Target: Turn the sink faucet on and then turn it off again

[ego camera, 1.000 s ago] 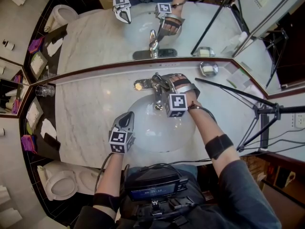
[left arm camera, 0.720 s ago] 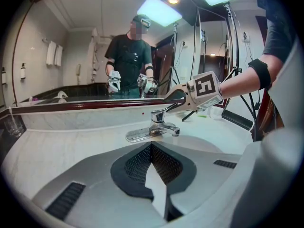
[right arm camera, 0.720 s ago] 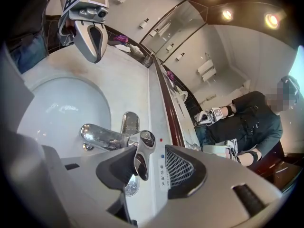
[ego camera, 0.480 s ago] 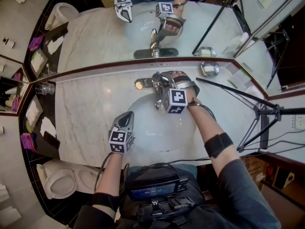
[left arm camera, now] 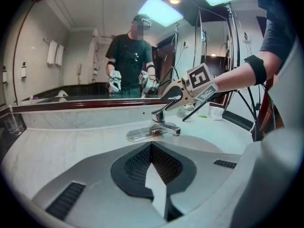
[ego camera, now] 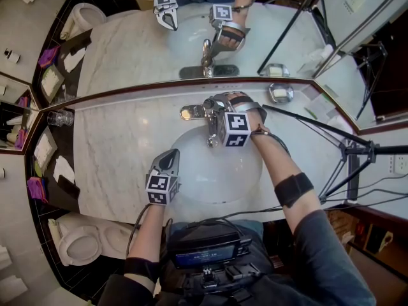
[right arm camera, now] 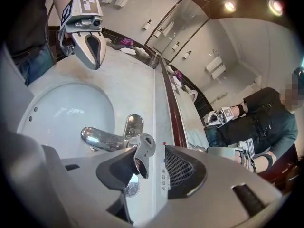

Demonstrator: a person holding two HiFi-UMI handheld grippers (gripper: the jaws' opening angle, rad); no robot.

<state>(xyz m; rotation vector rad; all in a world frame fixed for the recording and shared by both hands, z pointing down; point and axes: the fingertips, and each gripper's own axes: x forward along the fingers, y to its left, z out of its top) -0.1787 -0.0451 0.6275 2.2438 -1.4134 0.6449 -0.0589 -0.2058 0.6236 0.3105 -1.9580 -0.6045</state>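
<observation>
A pale marble surface (ego camera: 115,164) runs along a mirrored wall. An oval white basin (ego camera: 217,177) is sunk into its middle. A chrome faucet (ego camera: 207,116) stands behind the basin. A small metal soap dish (ego camera: 279,92) sits to the right, and clear glassware (ego camera: 59,120) stands at the far left end.

The chrome faucet lever (right arm camera: 143,152) between the right gripper's (right arm camera: 152,164) jaws is gleaming silver. The jaws are showing grey shells and black meshed pads. Beyond them, the basin (right arm camera: 61,113) is shining white, the worktop (ego camera: 115,152) is showing pale grey-veined marble, and the cube (ego camera: 236,131) is showing black-and-white squares.
</observation>
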